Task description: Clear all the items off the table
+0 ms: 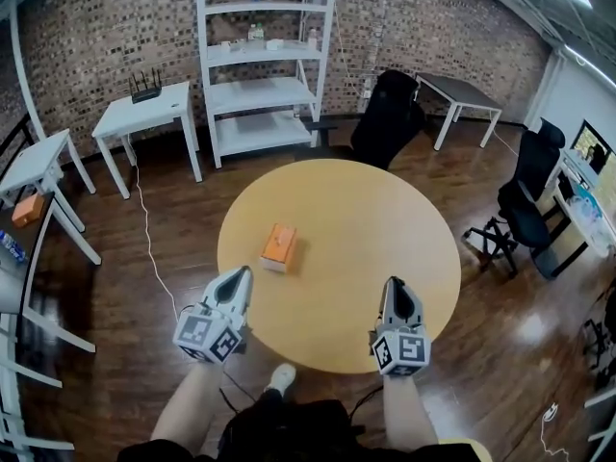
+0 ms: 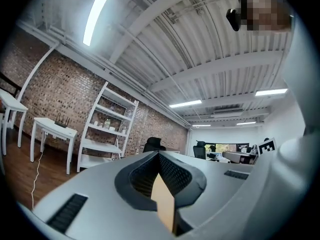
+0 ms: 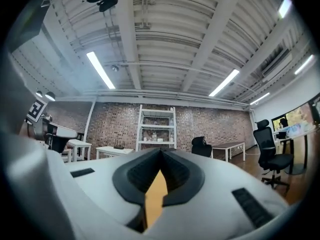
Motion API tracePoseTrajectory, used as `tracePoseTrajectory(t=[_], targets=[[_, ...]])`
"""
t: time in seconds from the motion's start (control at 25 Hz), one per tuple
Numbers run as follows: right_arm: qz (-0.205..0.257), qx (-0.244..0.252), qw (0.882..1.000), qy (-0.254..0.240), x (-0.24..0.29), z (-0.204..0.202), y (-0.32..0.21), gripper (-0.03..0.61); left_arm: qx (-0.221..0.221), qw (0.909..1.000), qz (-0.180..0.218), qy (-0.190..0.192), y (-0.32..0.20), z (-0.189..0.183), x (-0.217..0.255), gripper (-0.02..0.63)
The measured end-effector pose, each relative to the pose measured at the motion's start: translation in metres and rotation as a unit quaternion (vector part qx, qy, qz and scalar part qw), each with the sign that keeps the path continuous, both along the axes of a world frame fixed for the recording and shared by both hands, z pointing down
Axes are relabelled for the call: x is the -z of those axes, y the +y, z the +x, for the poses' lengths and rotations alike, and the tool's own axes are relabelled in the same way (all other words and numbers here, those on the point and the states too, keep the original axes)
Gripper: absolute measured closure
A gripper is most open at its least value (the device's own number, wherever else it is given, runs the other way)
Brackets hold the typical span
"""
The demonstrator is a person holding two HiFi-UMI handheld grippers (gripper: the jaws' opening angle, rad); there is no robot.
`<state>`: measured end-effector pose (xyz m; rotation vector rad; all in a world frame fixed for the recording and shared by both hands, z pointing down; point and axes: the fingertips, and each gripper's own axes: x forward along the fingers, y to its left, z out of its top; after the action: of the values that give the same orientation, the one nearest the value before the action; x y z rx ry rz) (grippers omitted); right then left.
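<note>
An orange box (image 1: 278,246) lies on the left part of the round wooden table (image 1: 366,219). My left gripper (image 1: 242,273) hovers at the table's near left edge, just short of the box, its jaws shut and empty. At the near right edge my right gripper (image 1: 395,284) is held the same way, shut with nothing in it. In the left gripper view the left gripper (image 2: 159,155) has its jaw tips meeting, with only a sliver of tabletop behind them. The right gripper (image 3: 160,152) in the right gripper view is closed likewise. The box is hidden in both gripper views.
A white shelving unit (image 1: 265,65) stands against the brick wall beyond the table, with a white side table (image 1: 149,114) to its left. A black chair (image 1: 387,118) sits at the table's far side. Office chairs (image 1: 525,210) stand to the right. A cable (image 1: 149,239) runs over the floor.
</note>
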<state>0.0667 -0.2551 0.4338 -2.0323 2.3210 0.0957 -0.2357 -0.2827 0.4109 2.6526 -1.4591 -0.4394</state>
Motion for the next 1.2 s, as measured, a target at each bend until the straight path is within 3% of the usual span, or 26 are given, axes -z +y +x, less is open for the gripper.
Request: tracePoseTrajectory(t=[0.12, 0.32, 0.44, 0.52, 0.64, 0.76, 0.92, 1.0, 1.08, 1.2], targets=[[-0.001, 0.0, 1.0, 0.002, 0.001, 0.001, -0.01, 0.575, -0.009, 1.0, -0.003, -0.002, -0.014, 0.009, -0.003, 0.612], [-0.007, -0.013, 1.0, -0.009, -0.003, 0.018, -0.029, 0.575, -0.015, 0.9982, -0.035, -0.046, -0.049, 0.03, -0.022, 0.612], [-0.019, -0.022, 0.999, -0.015, -0.016, 0.028, -0.042, 0.575, -0.007, 0.9971, -0.053, -0.055, -0.074, 0.037, -0.037, 0.609], [-0.03, -0.027, 0.999, -0.02, -0.021, 0.03, -0.053, 0.575, -0.006, 0.9957, -0.07, -0.06, -0.093, 0.04, -0.049, 0.558], [-0.047, -0.029, 0.998, -0.019, -0.03, 0.029, -0.068, 0.575, 0.0, 0.993, -0.093, -0.074, -0.117, 0.04, -0.067, 0.557], [-0.063, -0.025, 0.998, -0.015, -0.042, 0.028, -0.084, 0.575, -0.007, 0.9882, -0.129, -0.083, -0.141, 0.044, -0.091, 0.454], [-0.092, -0.021, 0.995, -0.018, -0.062, 0.025, -0.108, 0.575, -0.006, 0.9801, -0.168, -0.106, -0.174, 0.053, -0.124, 0.433], [-0.109, -0.015, 0.994, -0.018, -0.077, 0.021, -0.117, 0.575, -0.011, 0.9715, -0.202, -0.124, -0.187, 0.061, -0.149, 0.309], [-0.127, -0.007, 0.992, -0.021, -0.092, 0.015, -0.123, 0.575, -0.011, 0.962, -0.231, -0.145, -0.196, 0.066, -0.172, 0.252], [-0.146, 0.004, 0.989, -0.026, -0.107, 0.007, -0.137, 0.575, 0.003, 0.9524, -0.251, -0.173, -0.212, 0.067, -0.194, 0.236]])
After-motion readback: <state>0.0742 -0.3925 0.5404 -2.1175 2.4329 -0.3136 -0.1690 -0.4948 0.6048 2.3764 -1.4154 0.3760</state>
